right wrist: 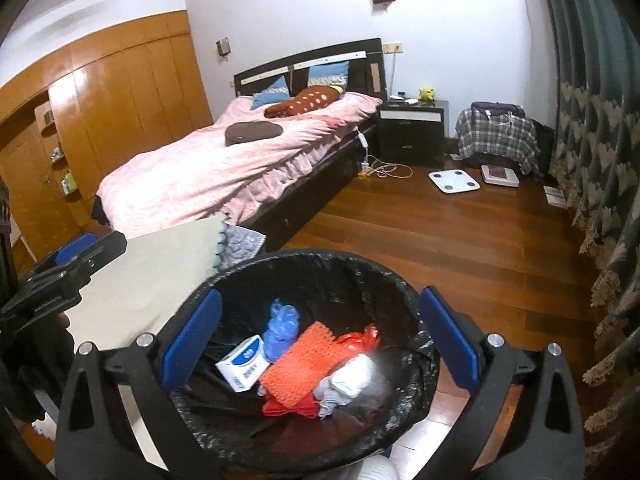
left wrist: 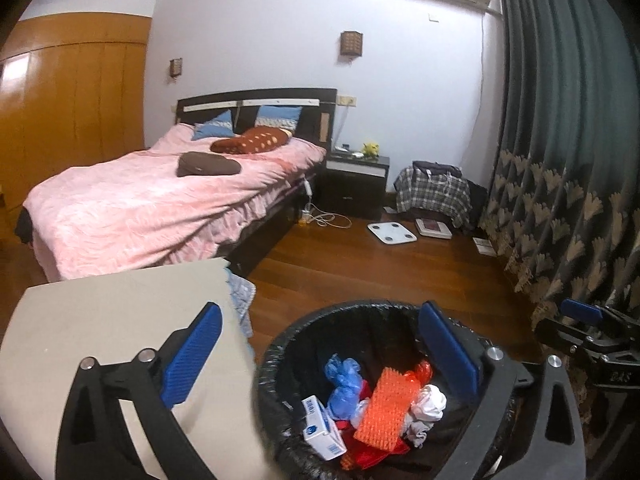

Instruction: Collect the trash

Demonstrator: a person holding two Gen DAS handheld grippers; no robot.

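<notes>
Now, bin: a black-lined trash bin [right wrist: 304, 264] stands on the wooden floor [right wrist: 460, 248]; every place below is told from it.
Contents: a white and blue carton [right wrist: 242, 368], blue plastic wrap [right wrist: 282, 326], an orange knitted piece [right wrist: 304, 360], a red bag [right wrist: 360, 340] and a white wad [right wrist: 352, 376] lie inside, below the rim.
Left gripper [left wrist: 326, 356]: jaws spread wide, nothing between the pads; one pad over the bin's far rim, the other over the beige table [left wrist: 120, 320] beside the bin.
Right gripper [right wrist: 320, 340]: jaws spread wide, empty, straddling the bin's mouth.
Edges: table corner just beside the bin's rim.
Open room: bare floor beyond the bin, reaching the bed [right wrist: 224, 168], white scale [right wrist: 454, 181] and curtain [right wrist: 600, 160].
</notes>
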